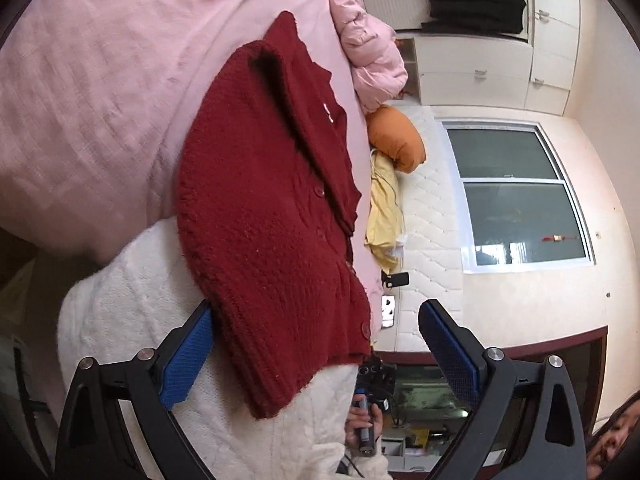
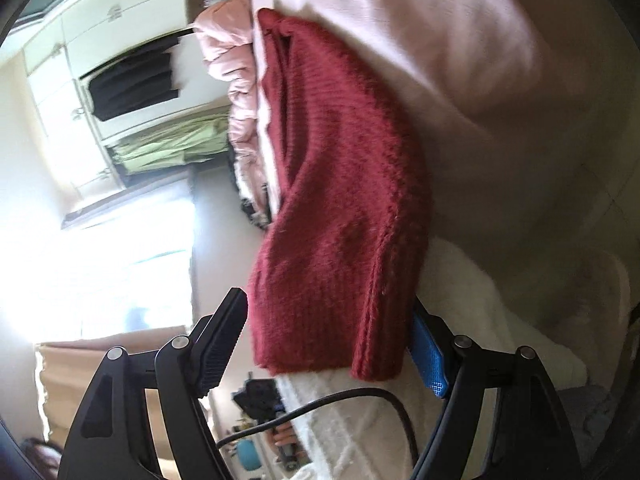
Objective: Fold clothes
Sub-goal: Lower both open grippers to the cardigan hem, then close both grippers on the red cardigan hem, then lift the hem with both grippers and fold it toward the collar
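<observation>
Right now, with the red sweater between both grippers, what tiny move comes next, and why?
Probably close both on the near hem. The red knitted cardigan lies folded on the pink bed cover, its hem over a white knit. The left hand-held gripper and right hand-held gripper straddle that hem, jaws wide, not pinching it.

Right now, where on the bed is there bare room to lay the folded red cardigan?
Free: the pink sheet beyond the red cardigan, bordered by the white sweater. Crowded: the strip by the pink jacket, orange pillow and yellow cloth.
</observation>
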`<act>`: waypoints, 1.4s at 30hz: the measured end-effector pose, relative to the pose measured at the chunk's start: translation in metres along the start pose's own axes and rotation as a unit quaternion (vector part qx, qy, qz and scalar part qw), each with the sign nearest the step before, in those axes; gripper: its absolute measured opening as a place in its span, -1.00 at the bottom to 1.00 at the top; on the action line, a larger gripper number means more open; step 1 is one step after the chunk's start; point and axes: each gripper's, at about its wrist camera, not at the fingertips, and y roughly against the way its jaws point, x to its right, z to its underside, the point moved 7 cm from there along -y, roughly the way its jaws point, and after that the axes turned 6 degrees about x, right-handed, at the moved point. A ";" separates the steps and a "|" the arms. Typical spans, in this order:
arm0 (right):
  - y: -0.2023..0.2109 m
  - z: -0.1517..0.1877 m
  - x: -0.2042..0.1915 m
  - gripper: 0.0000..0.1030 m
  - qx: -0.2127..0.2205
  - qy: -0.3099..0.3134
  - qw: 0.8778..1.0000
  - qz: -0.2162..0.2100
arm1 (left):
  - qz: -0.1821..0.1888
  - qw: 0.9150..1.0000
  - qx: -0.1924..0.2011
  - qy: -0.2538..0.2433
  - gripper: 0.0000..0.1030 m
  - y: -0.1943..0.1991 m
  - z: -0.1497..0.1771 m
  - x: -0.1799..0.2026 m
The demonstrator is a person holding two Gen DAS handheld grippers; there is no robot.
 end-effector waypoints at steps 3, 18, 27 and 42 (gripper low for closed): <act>0.002 0.001 -0.004 0.43 -0.007 -0.007 1.000 -0.029 | 0.006 1.000 0.007 -0.003 0.49 0.005 0.001 -0.001; 0.007 -0.012 -0.024 -0.79 0.025 0.072 0.996 0.038 | -0.045 0.997 0.035 -0.050 -0.79 0.013 -0.010 0.001; 0.017 -0.023 -0.109 -0.79 0.087 0.271 0.954 0.096 | -0.018 0.995 0.066 -0.078 -0.80 0.004 -0.055 0.037; -0.060 -0.108 -0.223 -0.79 0.151 0.463 0.847 0.215 | -0.100 0.973 0.102 -0.182 -0.80 -0.072 -0.187 0.102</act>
